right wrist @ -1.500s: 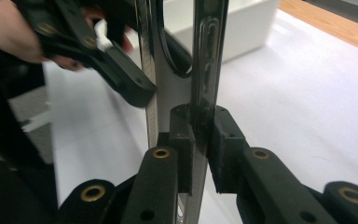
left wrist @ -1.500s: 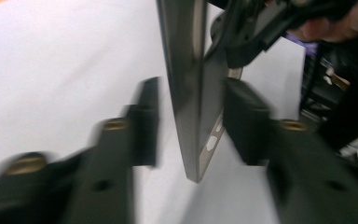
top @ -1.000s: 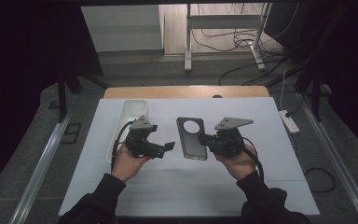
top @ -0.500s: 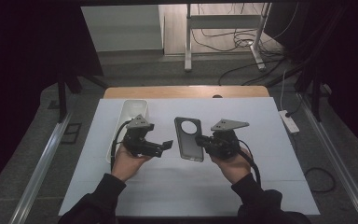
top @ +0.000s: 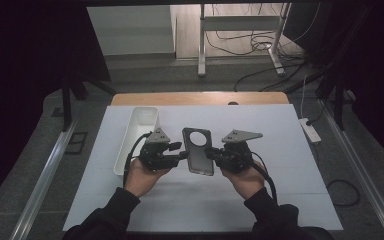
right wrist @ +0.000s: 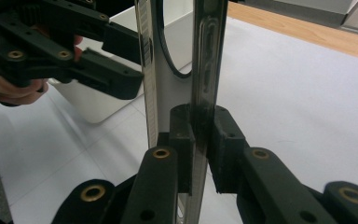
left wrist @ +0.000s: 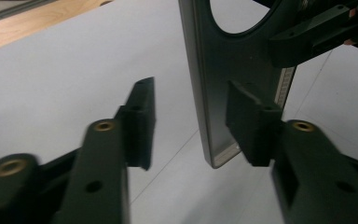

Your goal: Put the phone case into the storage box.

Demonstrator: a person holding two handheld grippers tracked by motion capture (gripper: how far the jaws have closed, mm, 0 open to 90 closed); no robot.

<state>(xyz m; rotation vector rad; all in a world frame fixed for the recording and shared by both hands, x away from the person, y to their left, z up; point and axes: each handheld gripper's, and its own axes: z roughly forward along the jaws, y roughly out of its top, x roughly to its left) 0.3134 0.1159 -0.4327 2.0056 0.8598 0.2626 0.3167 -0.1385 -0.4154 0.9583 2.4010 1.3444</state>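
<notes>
Gripping one long edge of a dark phone case (top: pixel 198 151), the right gripper (top: pixel 211 153) has its two black pads clamped tight on the thin wall, as the right gripper view makes plain: the case (right wrist: pixel 208 60) rises upright between the jaws, and its edge is pinched with no gap on either side. The case is a flat, dark shell with a large round camera opening near its far end, held between the two hands over the white table cover (top: pixel 280 150).

The left gripper (top: pixel 182 155) comes at the case from the other side. Its jaws have just been closing, and the case's near long edge (left wrist: pixel 223 84) now stands between them. In the left gripper view the right-hand pad (left wrist: pixel 249 121) lies against the dark face of the case, while the left-hand pad (left wrist: pixel 140 121) is apart from it, with bare table showing in the gap (so this grip is not yet made). The left gripper's jaws are thus partly drawn in but still released.

Both hands (top: pixel 142 177) sit near the middle of the table, with the person's dark sleeves coming in from the bottom of the high view. A white tray (top: pixel 134 137), long and narrow, lies just beyond the left hand, and it also shows behind the case in the right gripper view (right wrist: pixel 98 105).
</notes>
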